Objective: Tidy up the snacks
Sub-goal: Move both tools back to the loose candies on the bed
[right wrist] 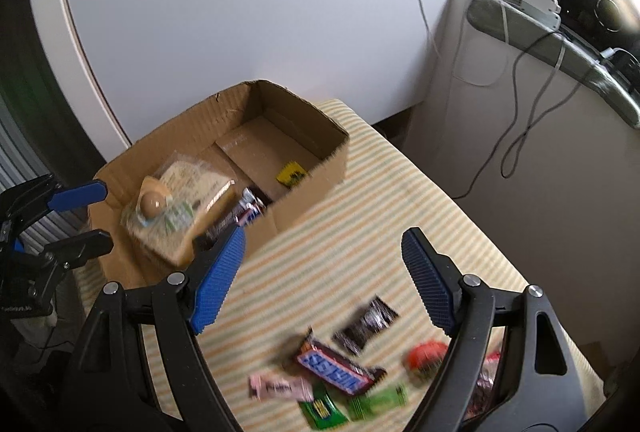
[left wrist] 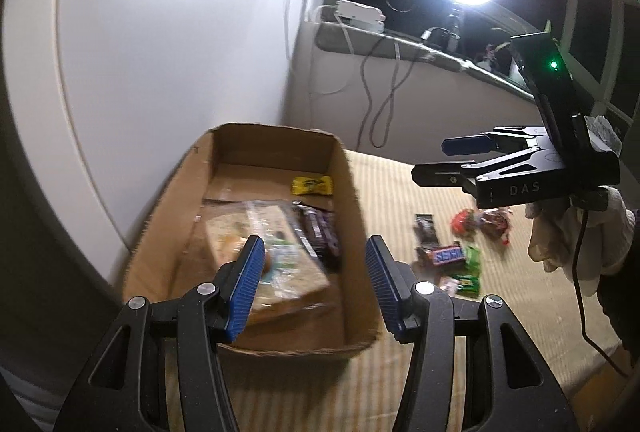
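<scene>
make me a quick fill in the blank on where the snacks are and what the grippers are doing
1. The small yellow packet lies inside the cardboard ____.
2. The Snickers bar lies on the ____ cloth, outside the cardboard container.
3. Both the left gripper and the right gripper have their jaws ____ and hold nothing.

Missing words: box; striped; open

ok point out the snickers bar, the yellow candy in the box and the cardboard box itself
snickers bar (right wrist: 335, 371), right wrist view, on the blue lettering of the wrapper
yellow candy (left wrist: 312, 186), left wrist view, middle of the wrapper, lying on the box floor
cardboard box (right wrist: 304, 167), right wrist view, on the outer right wall
</scene>
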